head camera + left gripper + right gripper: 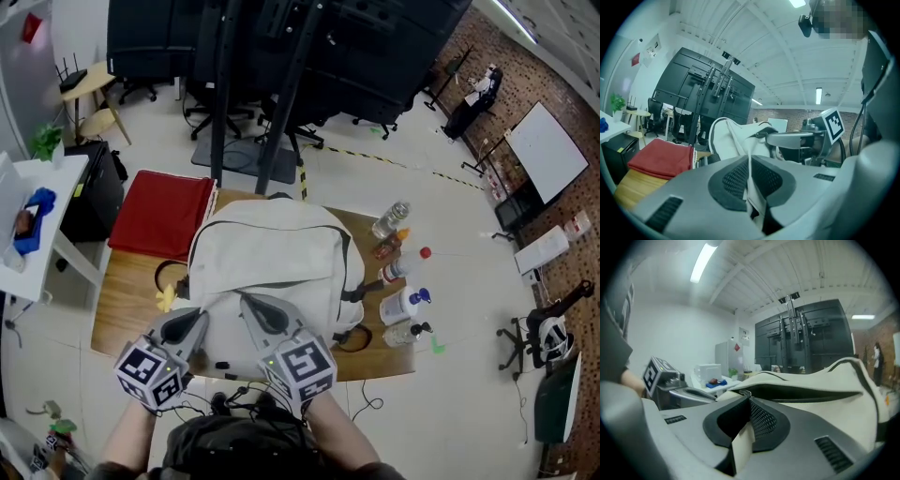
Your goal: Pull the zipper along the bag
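The cream bag lies in the middle of the head view on the wooden table, its near edge turned toward the person so that both tools reach it from the bottom of the frame; the left gripper, at lower left, has its jaws pressed together on a fold of pale fabric that runs up from between the pads toward the body of the bag; that hold looks meant as an anchor, to pull the cloth taut so the zipper track does not bunch; the right gripper, at lower centre, is clamped too, pinching a cream tab that hangs down between its pads; just past its tips sits a small metal piece, probably the zipper slider, though it is too small to be sure; beyond it, across the middle of the right gripper view, a dark gap shows the bag's mouth standing open, so the zipper seems to have travel left; the two grippers sit near each other on the same edge, one to brace and one to draw; the red cloth at the table's upper left and the bottles along its right side lie apart from the bag, out of the pull's way
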